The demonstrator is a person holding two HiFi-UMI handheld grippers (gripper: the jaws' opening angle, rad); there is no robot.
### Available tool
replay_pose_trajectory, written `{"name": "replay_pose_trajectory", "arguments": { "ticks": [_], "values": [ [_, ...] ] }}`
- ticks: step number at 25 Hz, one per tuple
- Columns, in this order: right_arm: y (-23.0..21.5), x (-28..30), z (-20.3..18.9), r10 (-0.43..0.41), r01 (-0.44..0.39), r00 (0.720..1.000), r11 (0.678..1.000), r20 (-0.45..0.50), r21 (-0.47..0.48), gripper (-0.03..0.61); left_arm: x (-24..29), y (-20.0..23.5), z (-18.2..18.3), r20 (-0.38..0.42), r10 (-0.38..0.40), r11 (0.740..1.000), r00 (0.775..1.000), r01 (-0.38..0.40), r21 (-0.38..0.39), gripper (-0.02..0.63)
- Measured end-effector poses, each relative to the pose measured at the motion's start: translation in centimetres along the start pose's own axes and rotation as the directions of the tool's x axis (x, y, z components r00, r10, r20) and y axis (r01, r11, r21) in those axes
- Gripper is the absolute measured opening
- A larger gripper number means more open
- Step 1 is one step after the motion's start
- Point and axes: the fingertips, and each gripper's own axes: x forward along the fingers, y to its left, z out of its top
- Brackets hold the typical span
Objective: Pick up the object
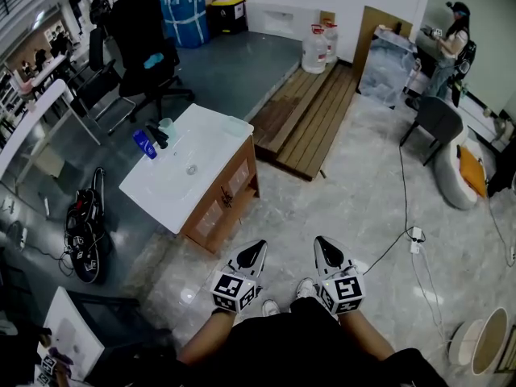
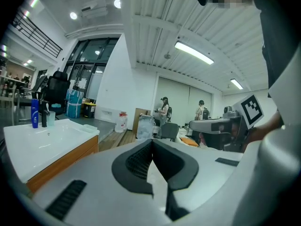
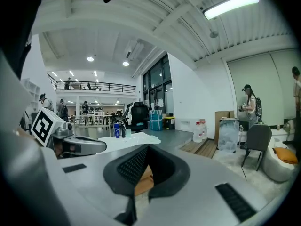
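Left gripper and right gripper: white shells, black ribbed pads, black-and-white marker cubes. Black clothes at 6 o'clock, white shoes.

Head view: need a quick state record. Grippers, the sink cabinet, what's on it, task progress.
left gripper: jaws together, nothing between them, held low by the person's body
right gripper: jaws together, nothing held, beside the left
sink cabinet: white top, wooden front, ahead and left of both grippers, not touched
on top: blue bottle, black faucet, pale cup, grouped at one edge
task progress: nothing picked up yet
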Motion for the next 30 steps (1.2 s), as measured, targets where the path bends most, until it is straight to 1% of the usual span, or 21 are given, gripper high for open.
{"name": "replay_pose_trajectory", "arguments": {
  "ticks": [8,14,30],
  "values": [
    [-0.3,1.6,0.2,0.014,-0.015,1.0,1.0,0.006,0.012,0.018,0.5,1.3,0.0,-0.007,0.026,1.0,1.0,-0.027,-0.004,0.014],
    [-1.2,3.8,0.5,0.039,-0.039,0.999,0.999,0.005,0.008,0.018,1.8,2.7,0.6,-0.002,0.052,0.999,0.999,-0.052,-0.009,0.014],
    [-7.2,11.9,1.6,0.081,-0.081,0.997,0.997,-0.013,0.003,0.018,10.0,6.5,2.6,-0.012,0.093,0.996,0.996,-0.093,-0.017,0.014]
  ]
}}
